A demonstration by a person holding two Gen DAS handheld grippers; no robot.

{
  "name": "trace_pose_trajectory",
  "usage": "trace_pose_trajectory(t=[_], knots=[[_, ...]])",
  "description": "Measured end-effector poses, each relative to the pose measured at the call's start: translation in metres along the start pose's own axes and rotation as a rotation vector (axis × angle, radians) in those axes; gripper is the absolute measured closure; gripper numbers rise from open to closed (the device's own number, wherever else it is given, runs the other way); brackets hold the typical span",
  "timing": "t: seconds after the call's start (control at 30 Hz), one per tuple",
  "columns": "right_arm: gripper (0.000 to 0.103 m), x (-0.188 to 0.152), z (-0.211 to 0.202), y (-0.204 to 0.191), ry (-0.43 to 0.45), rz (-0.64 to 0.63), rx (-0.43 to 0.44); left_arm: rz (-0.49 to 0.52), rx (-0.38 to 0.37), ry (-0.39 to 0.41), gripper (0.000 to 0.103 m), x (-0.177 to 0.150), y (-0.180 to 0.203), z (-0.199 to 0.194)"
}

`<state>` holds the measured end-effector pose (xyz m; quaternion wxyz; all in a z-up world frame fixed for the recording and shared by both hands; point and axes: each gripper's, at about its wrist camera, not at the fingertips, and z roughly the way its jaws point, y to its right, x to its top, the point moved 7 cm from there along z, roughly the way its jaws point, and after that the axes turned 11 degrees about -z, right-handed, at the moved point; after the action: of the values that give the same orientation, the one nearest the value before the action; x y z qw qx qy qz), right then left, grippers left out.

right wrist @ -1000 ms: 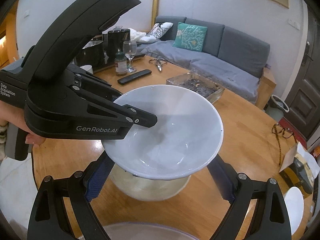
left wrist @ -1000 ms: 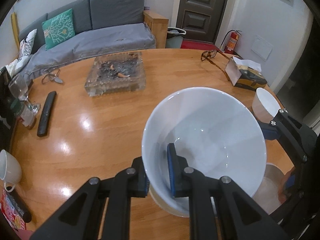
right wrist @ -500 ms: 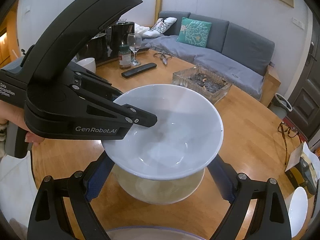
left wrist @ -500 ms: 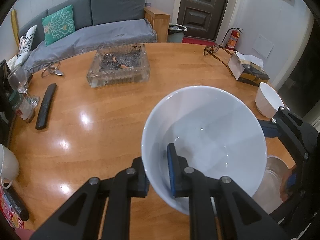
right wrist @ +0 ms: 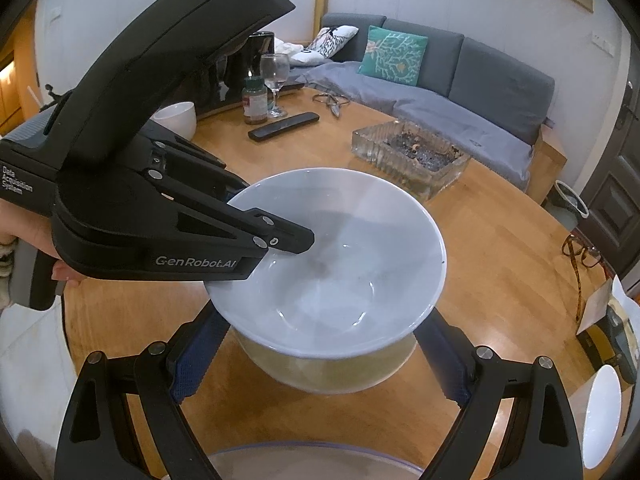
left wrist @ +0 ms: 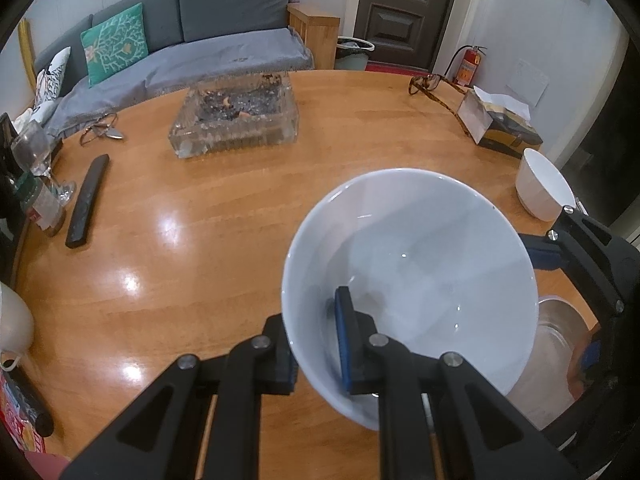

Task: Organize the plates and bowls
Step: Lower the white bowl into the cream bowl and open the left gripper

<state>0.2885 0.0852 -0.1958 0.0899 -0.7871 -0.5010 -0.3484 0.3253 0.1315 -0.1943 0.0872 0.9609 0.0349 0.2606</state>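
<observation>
White china: a big bowl [left wrist: 420, 264] hangs above the wooden counter [left wrist: 200, 240], its near rim pinched between the fingers of the left hand-held gripper [left wrist: 316, 344], one finger inside and one outside, right over a cream bowl [right wrist: 328, 368] that sits between the spread, empty fingers of the right hand-held gripper [right wrist: 320, 364]. The nesting looks moments from done but not finished, and a smaller bowl [left wrist: 542, 190] stands apart at the far right edge, with another [right wrist: 178, 116] at the far left. That makes four bowls I can count, plus a clear rim [right wrist: 312, 456] nearest us that could be a plate, though I cannot tell.
</observation>
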Motion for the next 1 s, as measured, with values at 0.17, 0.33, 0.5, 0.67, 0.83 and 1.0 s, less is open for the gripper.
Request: trace_pose_trajectory(t=[0.17,0.33,0.5,0.67,0.83,1.0], knots=[[0.014,-0.004,0.003,0.0,-0.006,0.008,0.008,0.0,-0.002,-0.008,0.09,-0.001,0.0,0.005],[0.014,-0.006,0.006,0.0,-0.016,0.007,0.011,0.001,0.0,-0.015,0.09,-0.003,0.001,0.008],[0.014,-0.008,0.006,-0.001,-0.017,0.016,0.023,0.005,0.008,-0.018,0.09,-0.004,0.002,0.011],[0.014,-0.012,0.005,0.0,-0.018,0.021,0.029,0.001,0.007,-0.017,0.09,-0.004,0.002,0.012],[0.014,-0.015,0.004,-0.001,-0.022,0.015,0.026,0.001,0.012,-0.018,0.09,-0.004,0.002,0.013],[0.014,-0.015,0.004,-0.001,-0.021,0.015,0.027,0.003,0.012,-0.019,0.09,-0.004,0.003,0.013]])
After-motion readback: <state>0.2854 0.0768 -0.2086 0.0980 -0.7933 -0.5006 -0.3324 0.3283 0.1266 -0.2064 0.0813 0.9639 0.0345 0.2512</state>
